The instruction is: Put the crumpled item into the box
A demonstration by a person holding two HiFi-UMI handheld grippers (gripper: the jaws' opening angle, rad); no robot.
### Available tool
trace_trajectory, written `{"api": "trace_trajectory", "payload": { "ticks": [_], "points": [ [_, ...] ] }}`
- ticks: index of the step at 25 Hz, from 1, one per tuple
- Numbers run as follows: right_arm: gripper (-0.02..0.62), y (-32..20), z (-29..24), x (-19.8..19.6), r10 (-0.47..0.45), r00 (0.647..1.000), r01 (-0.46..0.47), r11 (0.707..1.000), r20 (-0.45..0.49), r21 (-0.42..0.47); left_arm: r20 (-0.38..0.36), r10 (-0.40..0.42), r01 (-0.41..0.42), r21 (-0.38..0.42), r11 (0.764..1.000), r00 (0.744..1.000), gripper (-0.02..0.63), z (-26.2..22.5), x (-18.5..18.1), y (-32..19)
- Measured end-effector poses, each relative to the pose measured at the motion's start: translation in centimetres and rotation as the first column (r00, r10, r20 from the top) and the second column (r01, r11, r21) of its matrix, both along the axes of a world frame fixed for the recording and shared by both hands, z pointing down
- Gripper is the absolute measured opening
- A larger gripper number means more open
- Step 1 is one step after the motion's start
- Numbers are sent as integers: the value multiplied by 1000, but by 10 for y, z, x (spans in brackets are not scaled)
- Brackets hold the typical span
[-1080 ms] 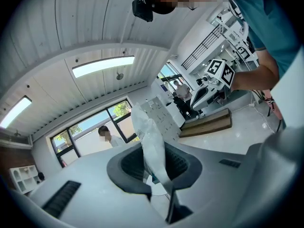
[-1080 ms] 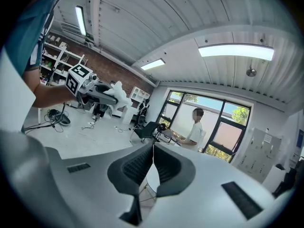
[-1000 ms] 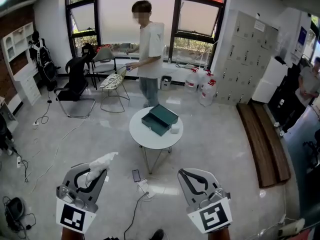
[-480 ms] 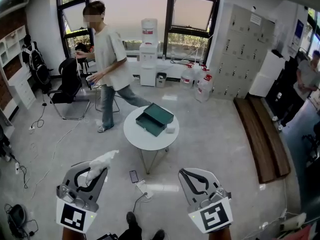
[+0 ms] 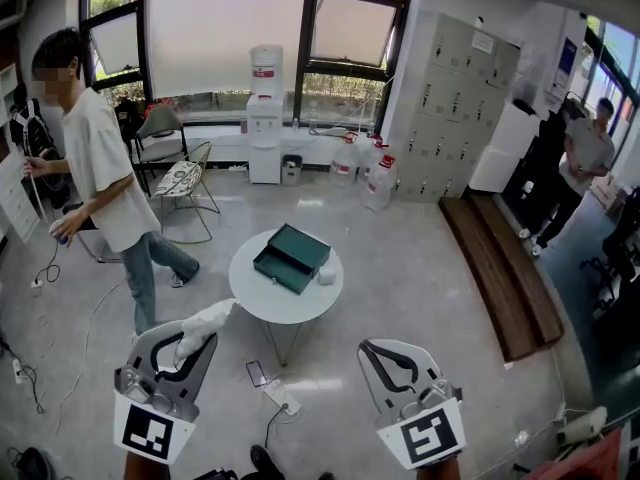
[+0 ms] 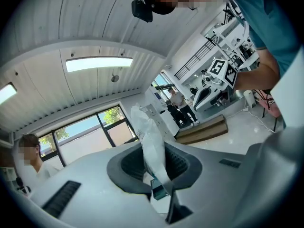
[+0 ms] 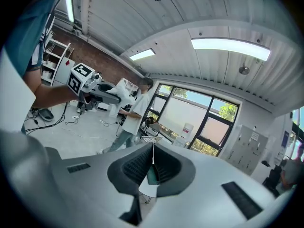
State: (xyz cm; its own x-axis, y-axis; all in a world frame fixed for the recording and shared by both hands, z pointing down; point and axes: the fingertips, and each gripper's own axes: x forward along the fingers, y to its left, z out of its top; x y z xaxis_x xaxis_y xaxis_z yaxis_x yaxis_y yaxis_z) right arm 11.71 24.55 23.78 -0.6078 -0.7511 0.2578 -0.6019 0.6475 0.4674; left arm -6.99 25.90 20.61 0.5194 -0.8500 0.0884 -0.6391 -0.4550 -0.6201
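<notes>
Left gripper (image 5: pixel 203 341): jaws at a narrow setting, clamped on the crumpled item (image 5: pixel 205 323), a white wad of thin film or paper that sticks up past the fingertips. Right gripper (image 5: pixel 373 349): jaws together at the tips, nothing between them. Box (image 5: pixel 291 258): dark green, rectangular, lying open on a round white table (image 5: pixel 283 306), with a small white block (image 5: pixel 326 276) just beside it; well apart from both grippers, ahead of them and between their lines. Step in hand, by judgement: carrying the item across the floor; no placing begun. Next move calls for closing on the table, bringing the left gripper over the box's open hollow, then parting the jaws; which half is lid cannot be told from here. Against the earlier frames: table and box sit further left in the head view, a person in a white T-shirt (image 5: pixel 98 173) has walked from the window to the far left, and both grippers keep the same stance and load.
</notes>
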Motion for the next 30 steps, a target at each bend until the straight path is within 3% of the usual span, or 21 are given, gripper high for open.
{"api": "trace_trajectory", "payload": {
  "ticks": [16, 24, 30],
  "points": [
    [38, -94, -1, -124, 29, 999, -29, 1000, -32, -2, -39, 38, -39, -5, 999, 998, 75, 6, -119, -98],
    [38, -150, 7, -138, -11, 999, 11, 1000, -37, -9, -32, 7, -7, -24, 1000, 999, 75, 16, -131, -145],
    [38, -214, 17, -132, -91, 995, 91, 996, -26, -22, -15, -84, 84, -31, 996, 996, 75, 20, -126, -193]
  ]
}}
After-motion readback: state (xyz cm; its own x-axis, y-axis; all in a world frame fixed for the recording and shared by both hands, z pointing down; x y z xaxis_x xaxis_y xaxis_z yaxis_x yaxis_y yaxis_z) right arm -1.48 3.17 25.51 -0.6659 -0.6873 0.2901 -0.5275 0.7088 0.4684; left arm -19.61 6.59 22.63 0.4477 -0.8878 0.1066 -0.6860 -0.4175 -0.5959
